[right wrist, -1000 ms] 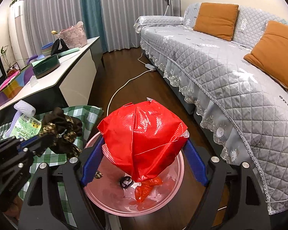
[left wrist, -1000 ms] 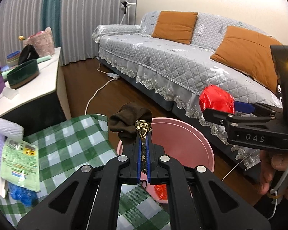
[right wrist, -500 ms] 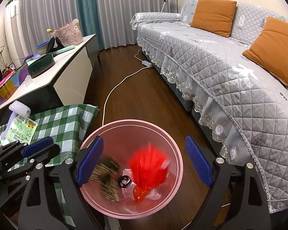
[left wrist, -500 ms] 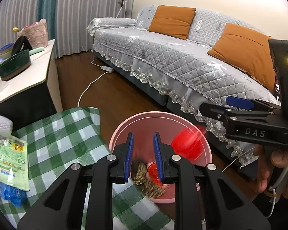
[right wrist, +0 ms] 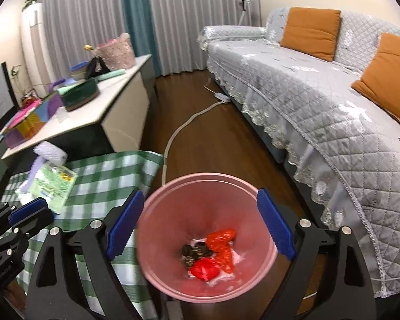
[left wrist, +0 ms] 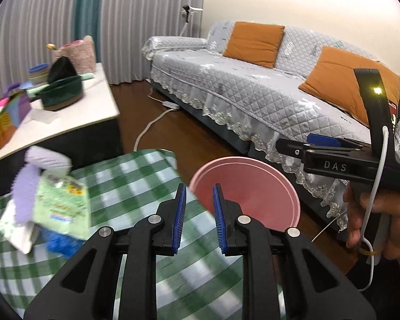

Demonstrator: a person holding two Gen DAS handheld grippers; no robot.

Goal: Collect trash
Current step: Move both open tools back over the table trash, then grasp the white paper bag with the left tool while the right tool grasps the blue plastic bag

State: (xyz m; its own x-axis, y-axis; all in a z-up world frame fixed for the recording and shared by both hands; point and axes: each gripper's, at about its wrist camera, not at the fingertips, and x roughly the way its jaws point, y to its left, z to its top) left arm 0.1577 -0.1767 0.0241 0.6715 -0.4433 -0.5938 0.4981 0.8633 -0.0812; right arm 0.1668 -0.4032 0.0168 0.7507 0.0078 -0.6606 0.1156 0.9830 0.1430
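While both grippers hang empty with fingers spread, the right gripper (right wrist: 200,221) sits over the pink bin (right wrist: 157,280) holding red wrappers (right wrist: 221,242). Farther left, the left gripper (left wrist: 198,210) faces the green packet (left wrist: 61,208) on the checked cloth (left wrist: 125,184): light, crinkly, likely best pinched at an edge.

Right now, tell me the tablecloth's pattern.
Green and white check; the tablecloth shows best in the left wrist view.

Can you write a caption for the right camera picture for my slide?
Open right gripper above the pink bin, with red wrappers and a brown scrap inside.
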